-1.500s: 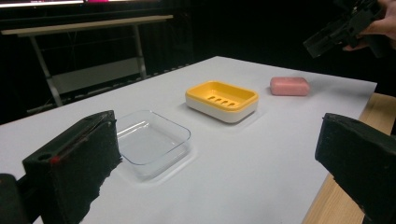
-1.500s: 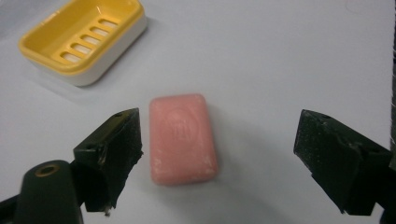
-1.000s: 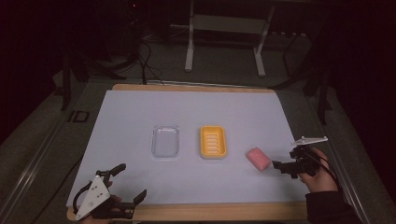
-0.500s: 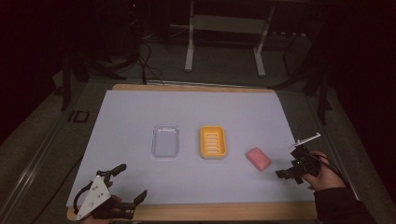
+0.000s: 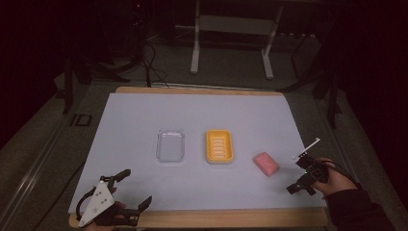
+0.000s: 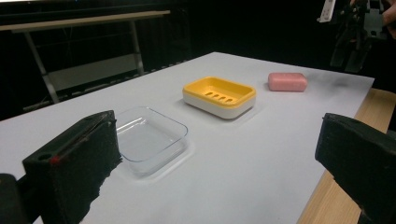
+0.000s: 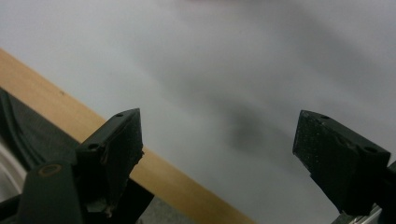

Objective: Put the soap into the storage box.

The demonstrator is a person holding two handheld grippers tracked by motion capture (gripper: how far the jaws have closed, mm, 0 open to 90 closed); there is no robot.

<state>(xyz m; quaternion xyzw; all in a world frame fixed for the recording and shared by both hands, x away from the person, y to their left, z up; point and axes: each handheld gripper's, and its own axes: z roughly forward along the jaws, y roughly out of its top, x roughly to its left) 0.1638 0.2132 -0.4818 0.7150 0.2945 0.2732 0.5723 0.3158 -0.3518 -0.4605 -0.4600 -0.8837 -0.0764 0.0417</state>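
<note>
A pink soap bar (image 5: 266,163) (image 6: 287,81) lies on the white table cover, right of a yellow soap dish (image 5: 220,146) (image 6: 219,95). Left of the dish sits a clear plastic tray (image 5: 171,146) (image 6: 147,137), with nothing in it. My right gripper (image 5: 299,176) (image 7: 224,149) hovers right of the soap, apart from it, open, its jaws pointing down at the bare cover near the front edge. At the front left corner my left gripper (image 5: 133,190) (image 6: 219,168) is open, holds nothing, and faces the tray and dish.
A white cover (image 5: 202,120) spreads over the wooden table, whose edge (image 5: 216,219) (image 7: 140,172) shows along the front. Beyond the far edge stand a table frame's legs (image 5: 195,43) and cables on a dark floor.
My right gripper has drawn back toward the table's front edge, a little away from the soap. The left gripper, soap, dish and tray have not moved.
</note>
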